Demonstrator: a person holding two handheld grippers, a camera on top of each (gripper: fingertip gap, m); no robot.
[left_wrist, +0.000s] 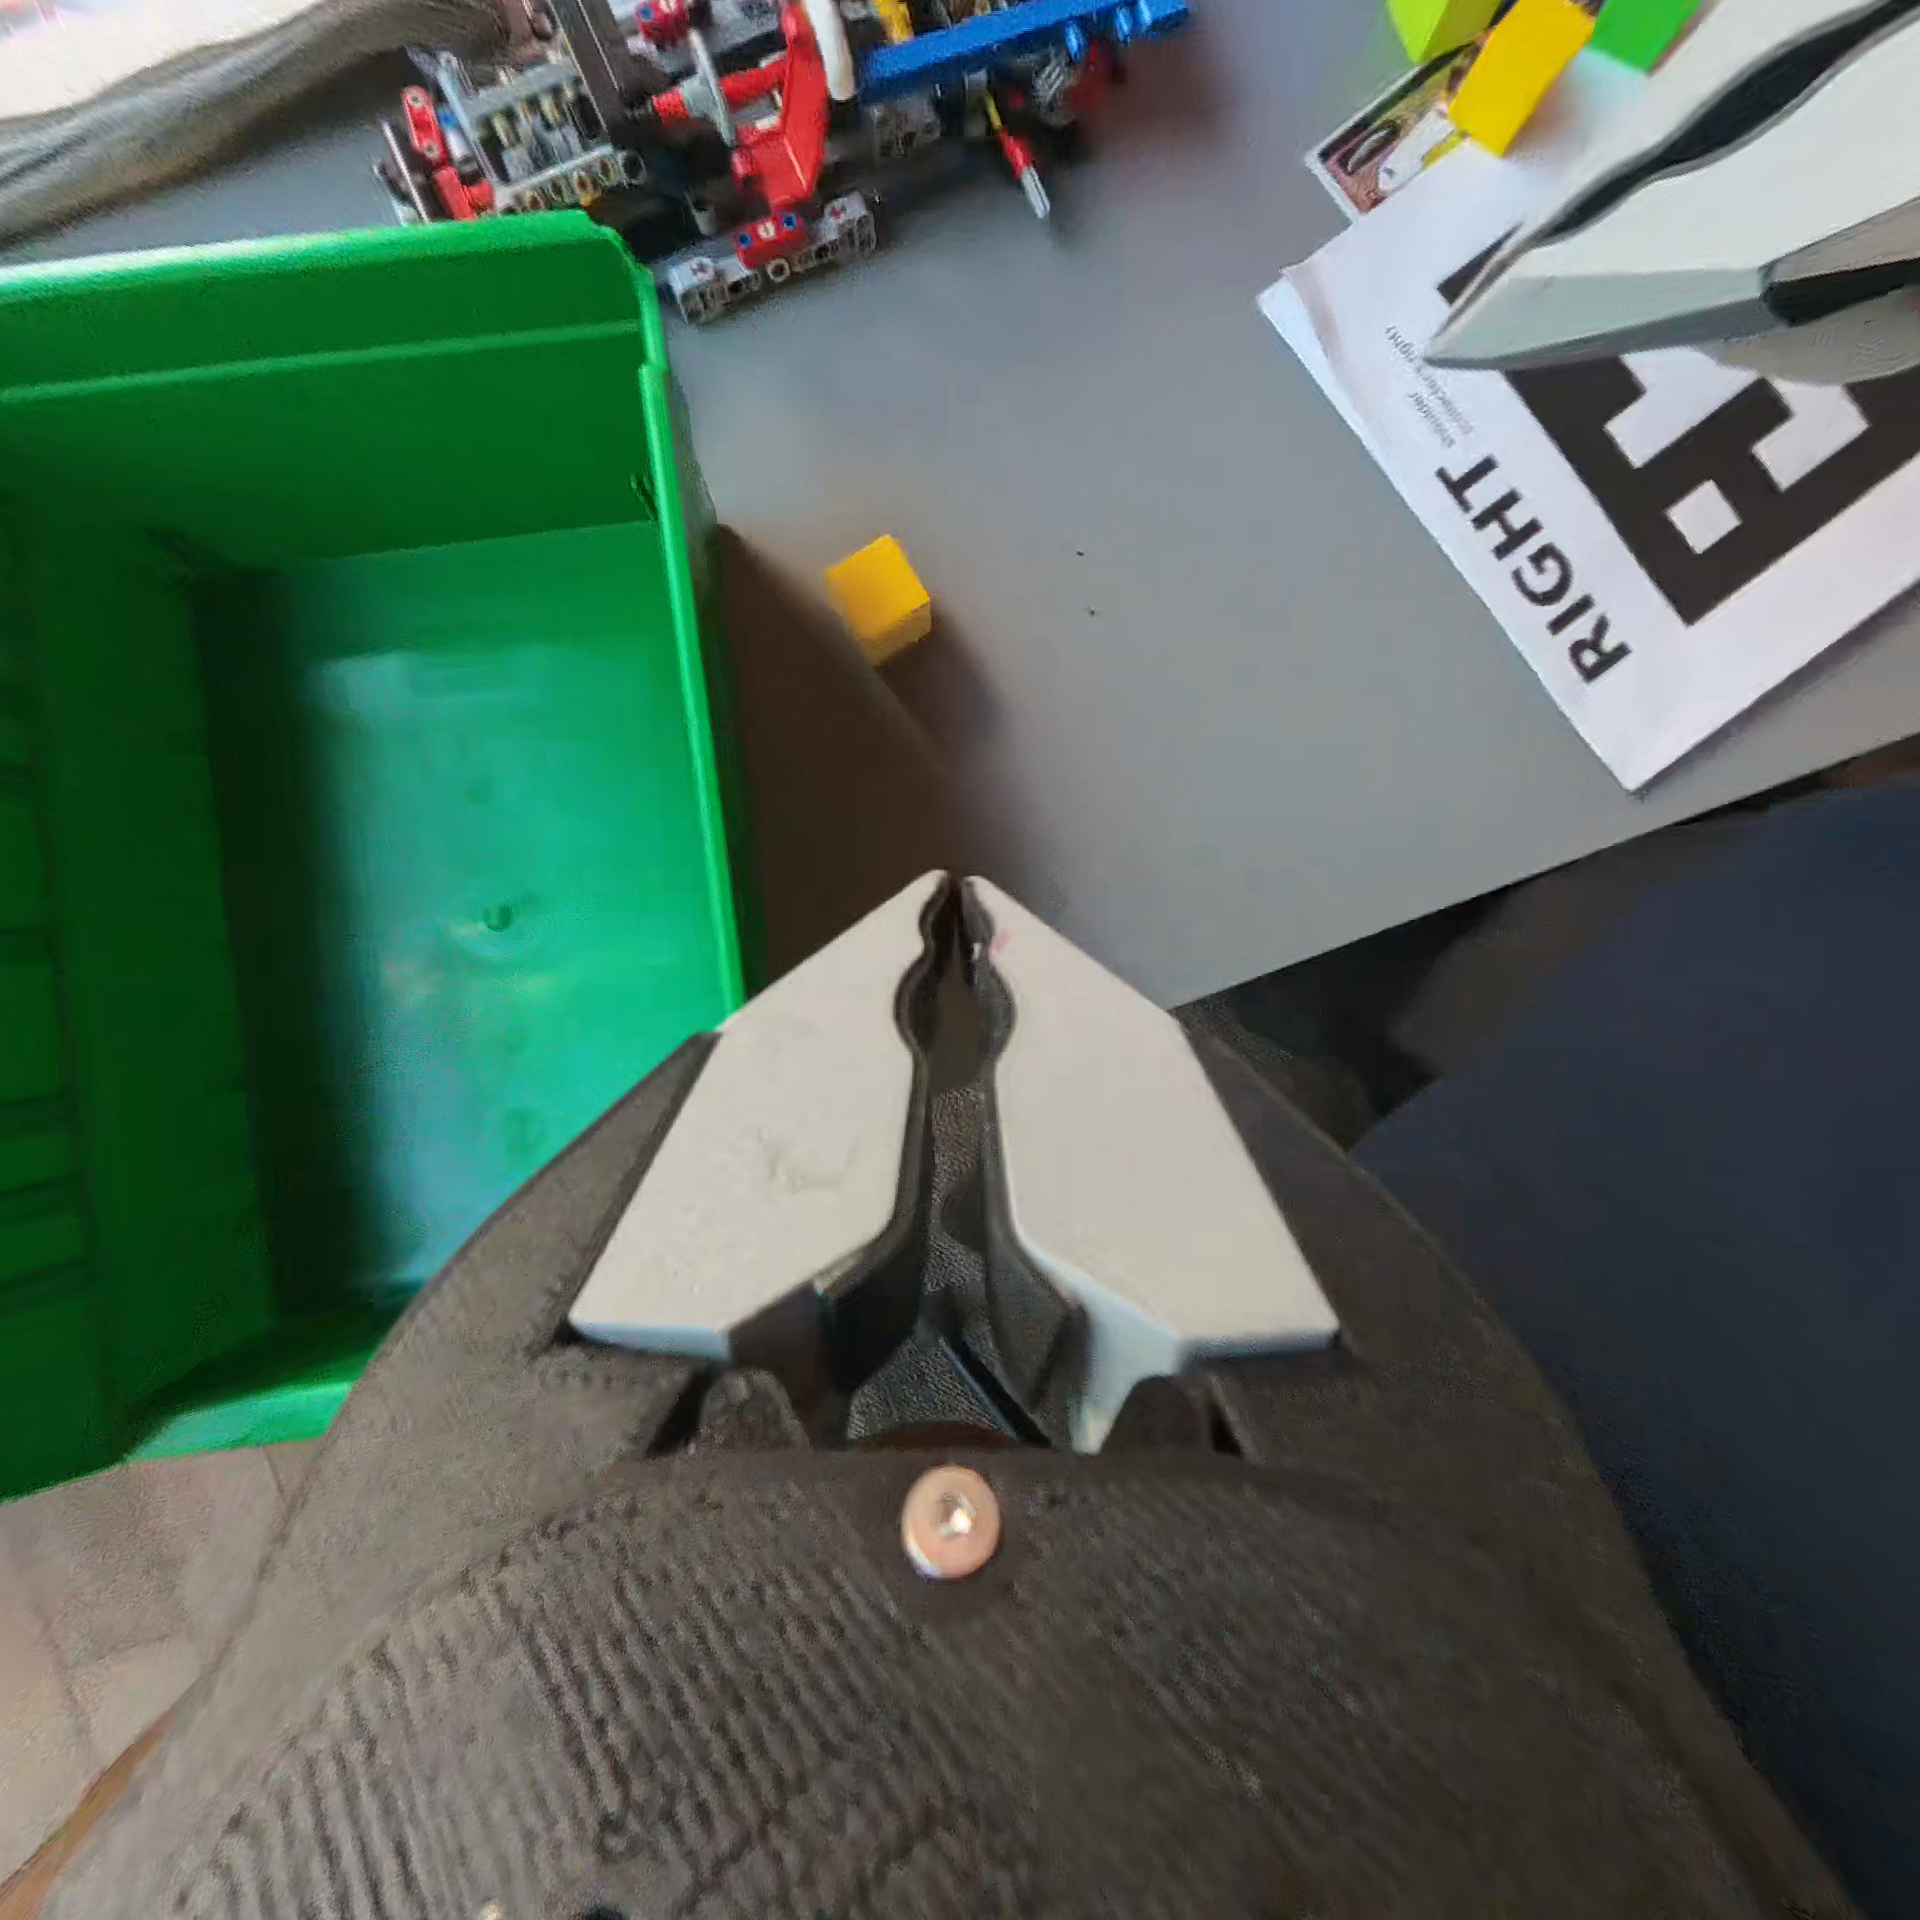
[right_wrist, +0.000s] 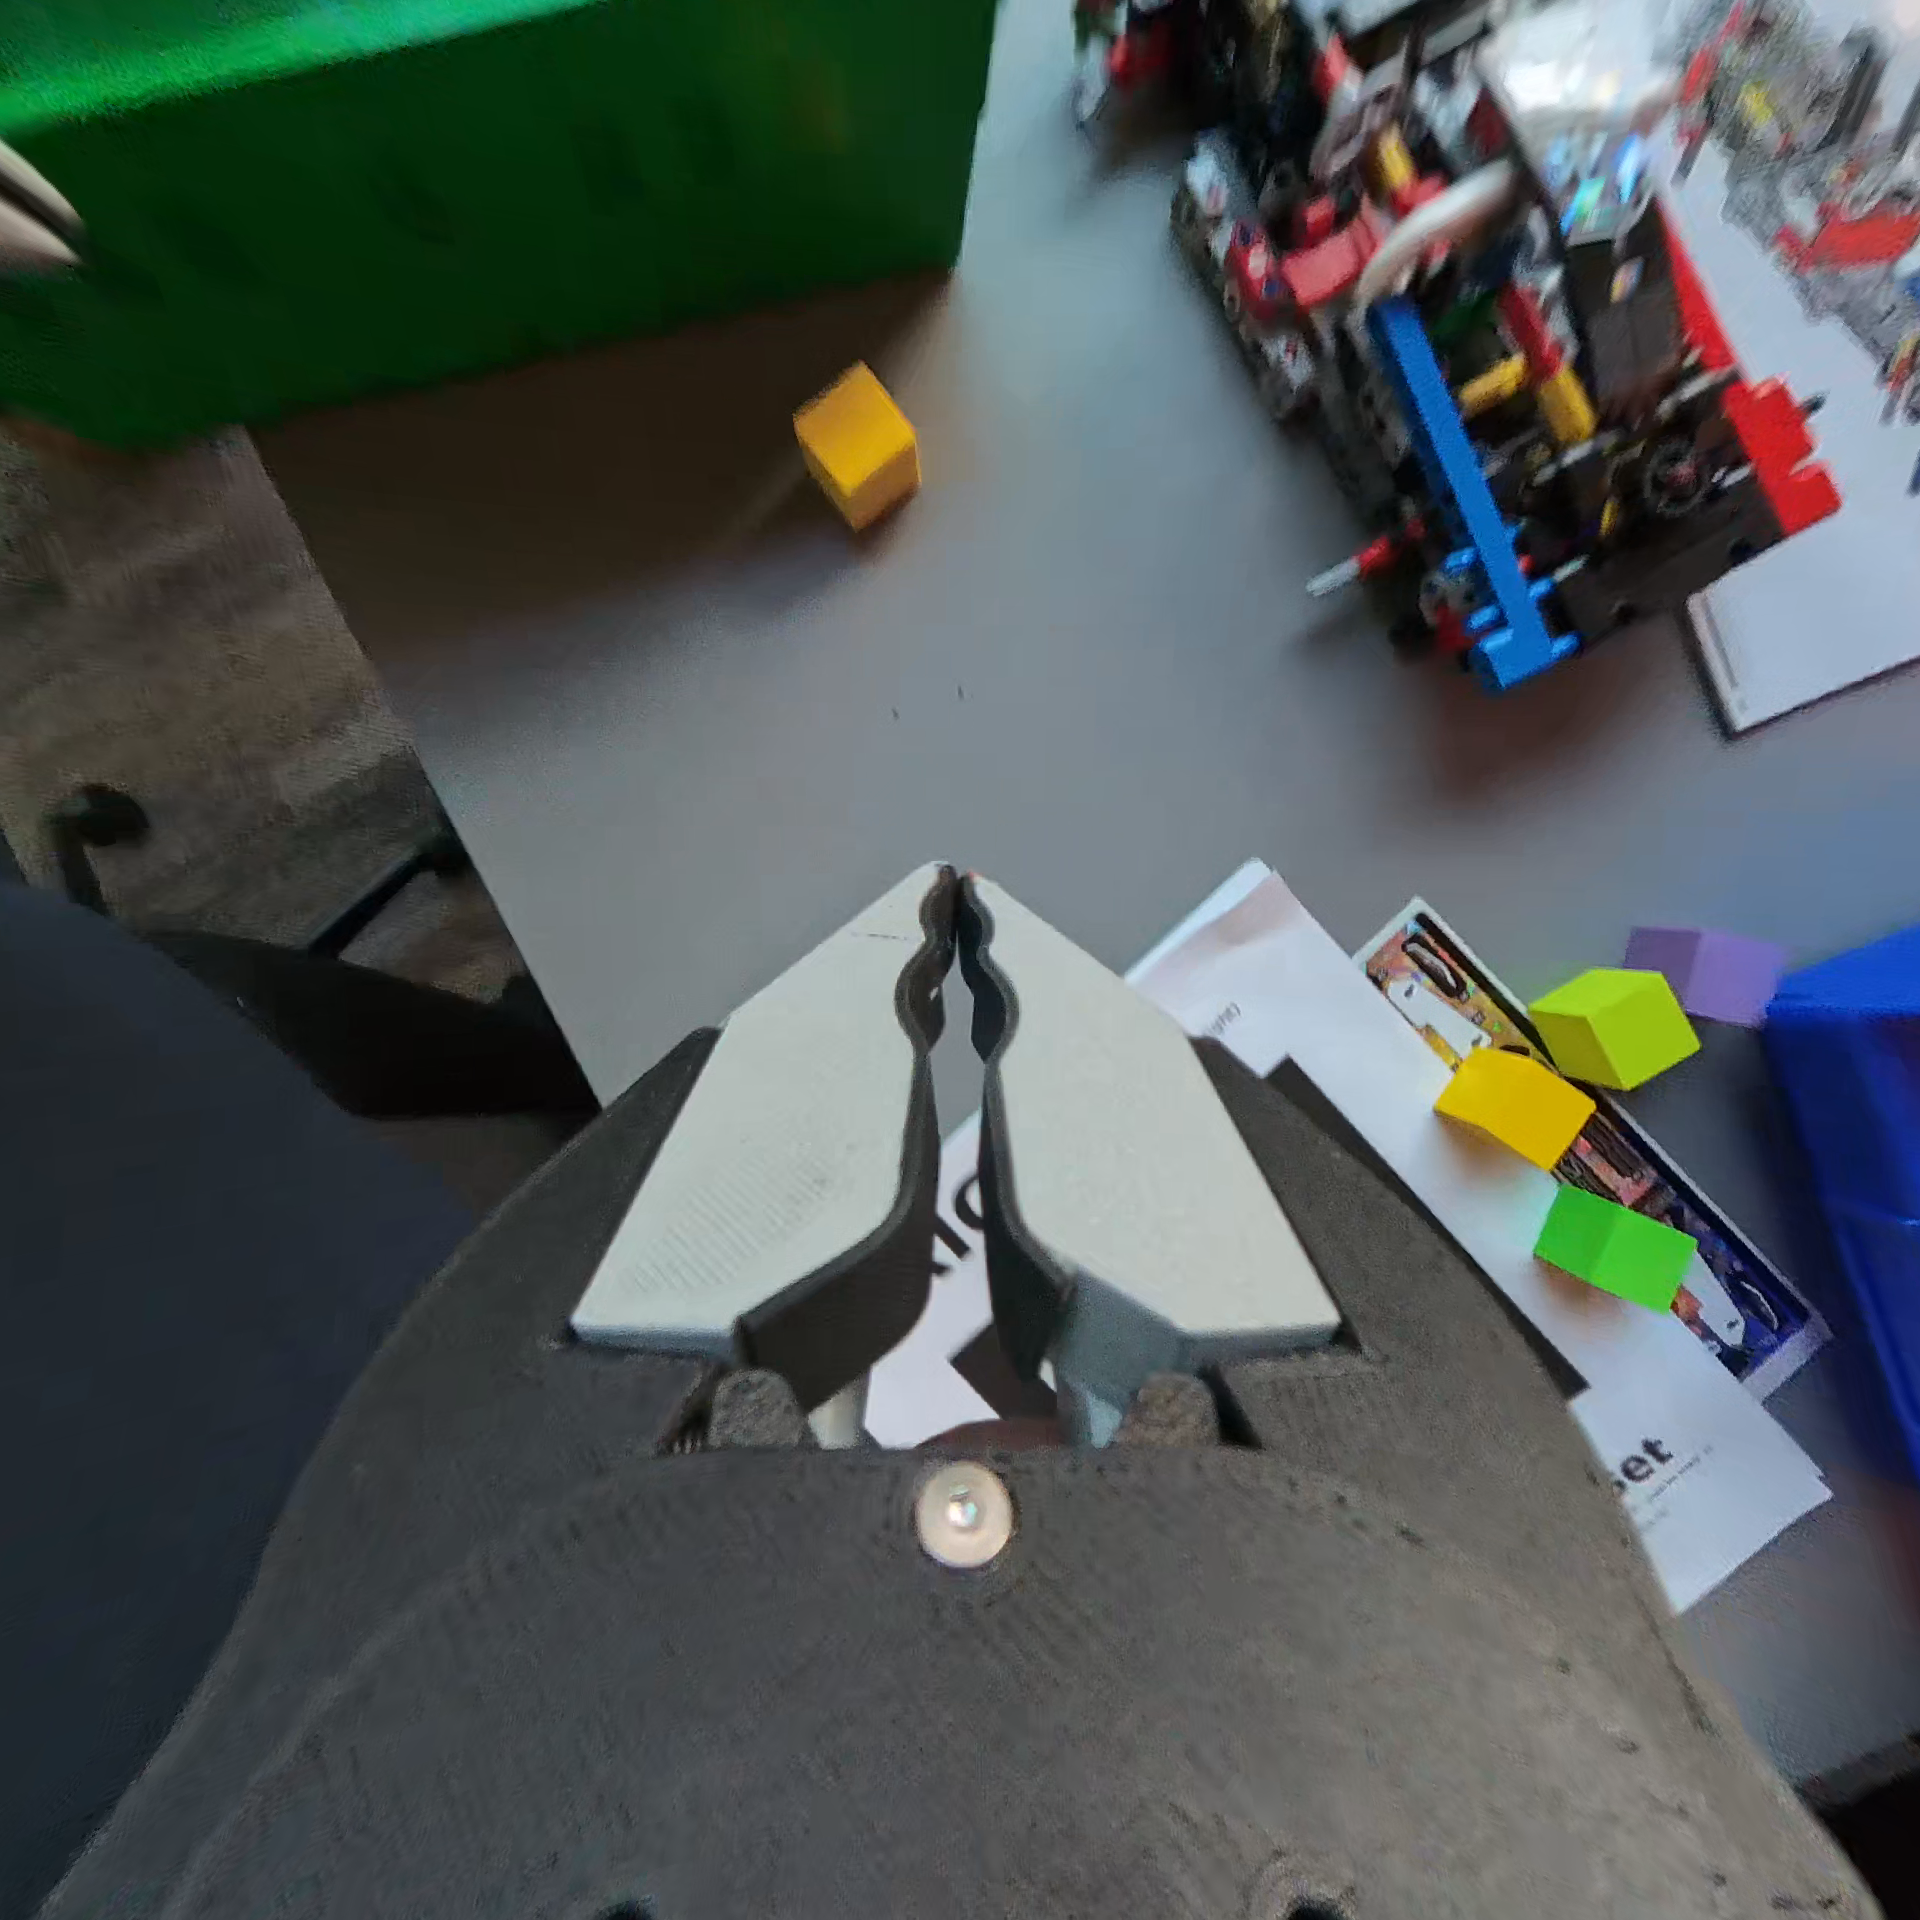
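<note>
My left gripper is shut with nothing between its pads, above the grey table's near edge beside the green bin. A small yellow cube lies on the table ahead of it, next to the bin's right wall. My right gripper is shut with nothing between its pads, above the table by a white printed sheet. It also shows in the left wrist view, shut, at the upper right over the sheet. The yellow cube and the bin lie ahead of it.
A toy-brick model stands at the back of the table; it also shows in the right wrist view. Yellow, lime, green and purple blocks lie on papers at the right. A dark sleeve is at the near edge. One gripper's finger ends stand about 15 cm off the other's. Left tips and right tips are each some 15 cm from the yellow cube. It turns up in the left wrist view as well.
</note>
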